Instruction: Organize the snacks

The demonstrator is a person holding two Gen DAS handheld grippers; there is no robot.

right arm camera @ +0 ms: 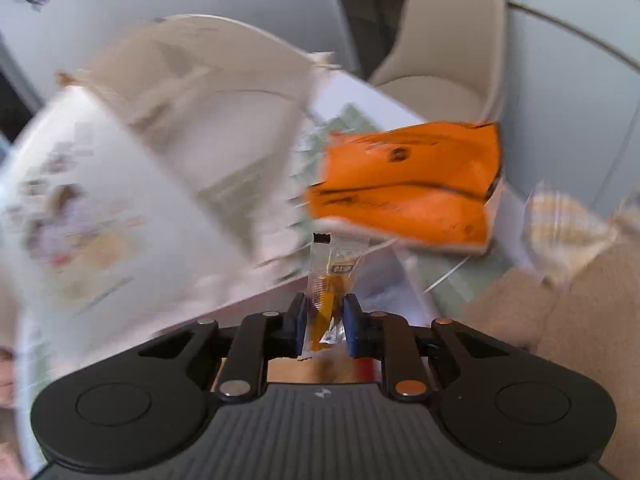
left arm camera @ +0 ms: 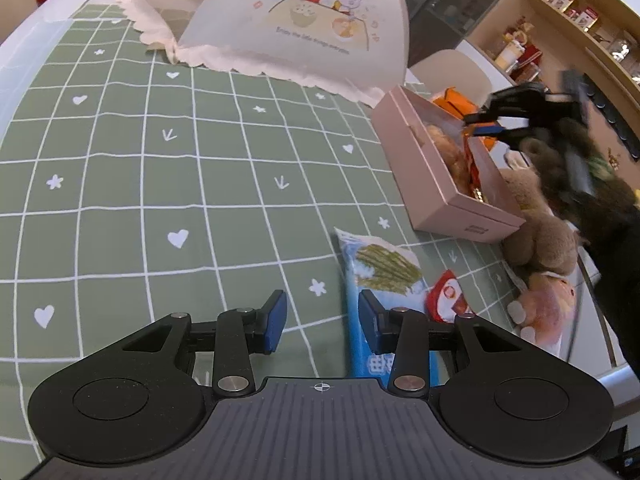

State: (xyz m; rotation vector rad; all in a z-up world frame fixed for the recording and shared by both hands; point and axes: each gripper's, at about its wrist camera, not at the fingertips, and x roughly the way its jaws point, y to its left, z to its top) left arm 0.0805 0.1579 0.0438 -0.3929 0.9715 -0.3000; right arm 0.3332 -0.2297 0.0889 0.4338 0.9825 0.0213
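Right hand-held gripper [right arm camera: 324, 322] around crinkly clear sachet [right arm camera: 330, 280]

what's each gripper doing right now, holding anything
left gripper: open, holding nothing.
right gripper: shut on a small clear snack packet.

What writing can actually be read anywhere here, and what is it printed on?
"Enjoy the little things everyday": my best reading of the small print under the cartoon on the white paper bag.
Large characters along that bag's top edge: cut off, not readable.
Blue snack packet: white characters, mostly hidden.
Pink box: small end mark, too small to read.
Orange packets: black print, blurred.
Small sachet in the right tongs: label too small to read.
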